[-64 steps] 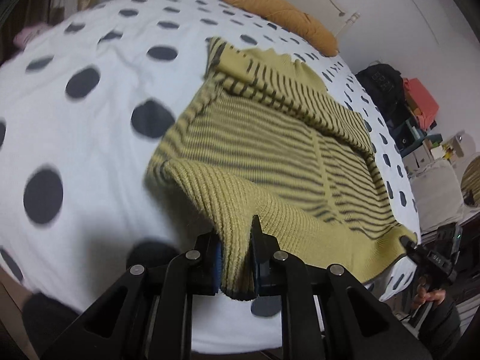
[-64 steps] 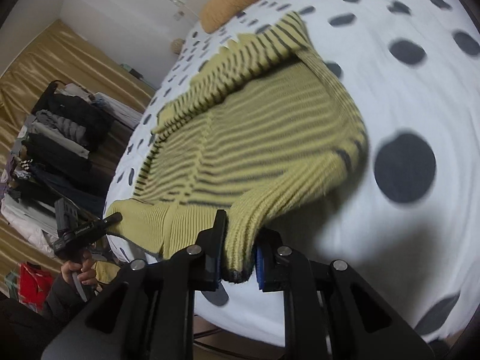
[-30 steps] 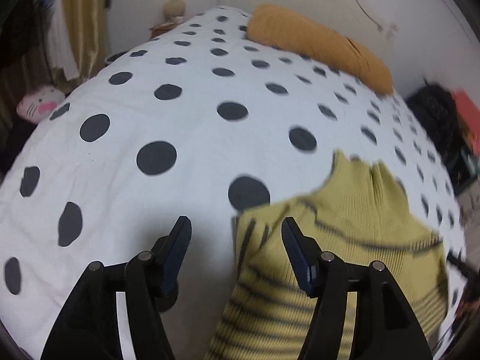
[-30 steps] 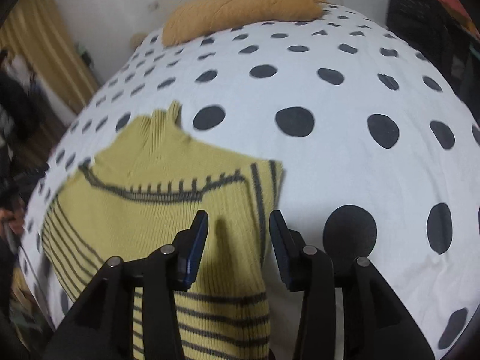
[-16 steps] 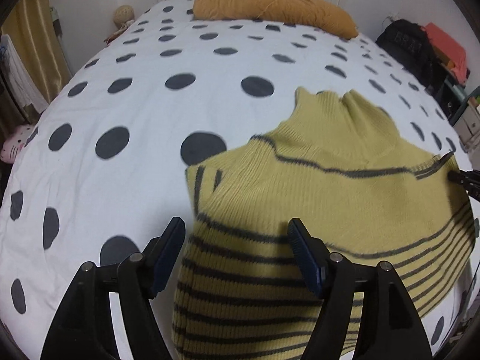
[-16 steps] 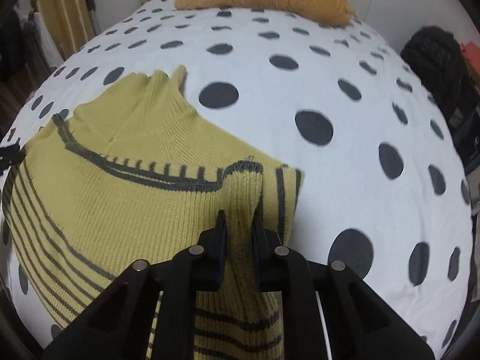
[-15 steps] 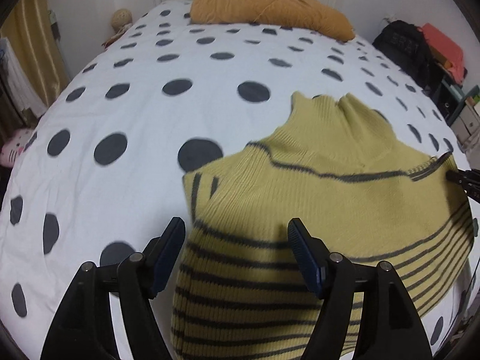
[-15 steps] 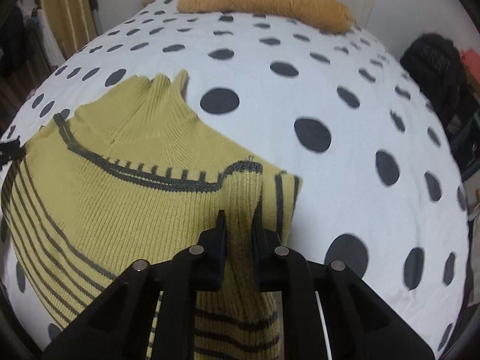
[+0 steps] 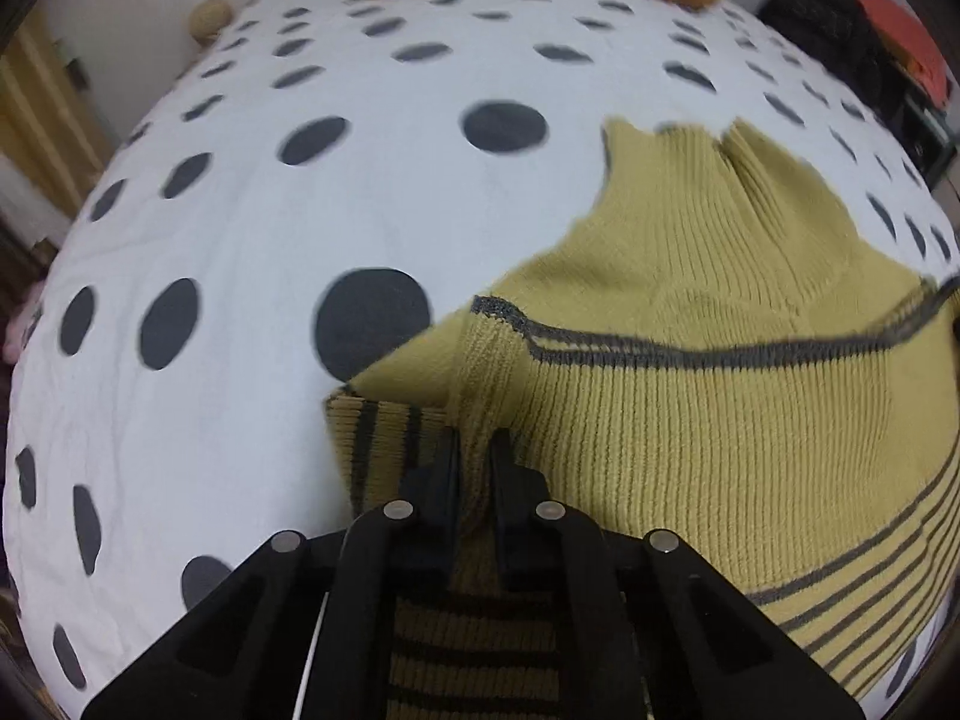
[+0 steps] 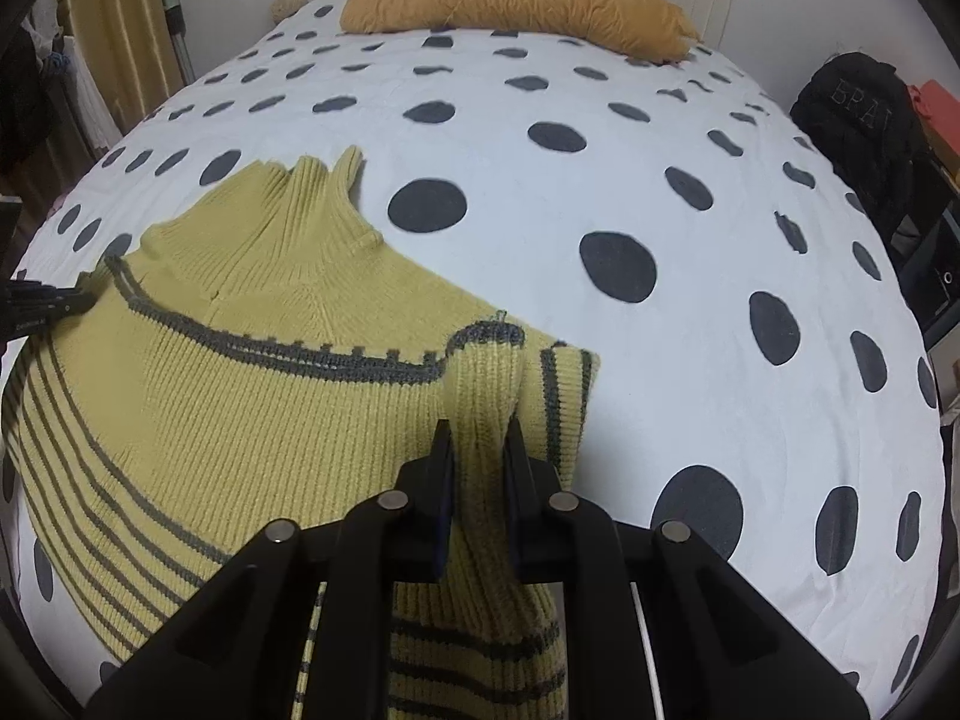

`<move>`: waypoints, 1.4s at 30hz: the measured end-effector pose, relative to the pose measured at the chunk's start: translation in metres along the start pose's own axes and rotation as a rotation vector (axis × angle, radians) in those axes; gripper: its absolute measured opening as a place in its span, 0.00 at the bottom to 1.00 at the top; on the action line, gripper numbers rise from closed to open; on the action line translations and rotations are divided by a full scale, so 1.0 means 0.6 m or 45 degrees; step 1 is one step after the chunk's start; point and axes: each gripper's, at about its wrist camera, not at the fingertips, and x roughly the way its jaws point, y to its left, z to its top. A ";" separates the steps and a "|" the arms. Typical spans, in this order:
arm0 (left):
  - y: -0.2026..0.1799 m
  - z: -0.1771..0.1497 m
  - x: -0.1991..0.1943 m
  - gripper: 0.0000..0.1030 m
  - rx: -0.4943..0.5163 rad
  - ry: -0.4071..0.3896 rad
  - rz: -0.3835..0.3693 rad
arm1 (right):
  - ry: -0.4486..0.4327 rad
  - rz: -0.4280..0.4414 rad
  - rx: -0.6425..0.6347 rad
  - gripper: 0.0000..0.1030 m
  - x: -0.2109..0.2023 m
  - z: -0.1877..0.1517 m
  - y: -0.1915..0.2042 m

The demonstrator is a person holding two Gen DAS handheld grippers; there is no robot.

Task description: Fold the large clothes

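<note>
Just closed: left gripper point(image 9: 475, 450), open over the knit half a second back, now pinching a ridge of the yellow striped sweater point(image 9: 708, 420) near its left top corner. Right gripper point(image 10: 477, 438) clamped on the opposite corner. Lying folded on the polka-dot bed point(image 10: 660, 192).
</note>
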 end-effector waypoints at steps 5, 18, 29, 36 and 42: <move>0.062 0.003 -0.110 0.07 -0.244 -0.257 -0.027 | -0.142 -0.008 0.030 0.14 -0.057 0.027 -0.008; 0.116 -0.006 -0.074 0.17 -0.334 -0.183 0.152 | 0.000 -0.152 0.179 0.39 0.019 0.022 -0.068; -0.029 -0.213 -0.111 0.19 -0.268 -0.015 -0.194 | 0.008 0.562 0.553 0.39 -0.069 -0.128 0.038; 0.055 -0.239 -0.063 0.02 -0.572 0.061 -0.301 | 0.079 0.319 0.651 0.00 0.010 -0.155 -0.039; 0.101 -0.304 -0.193 0.61 -0.741 -0.108 -0.139 | -0.072 0.258 0.779 0.43 -0.128 -0.199 -0.075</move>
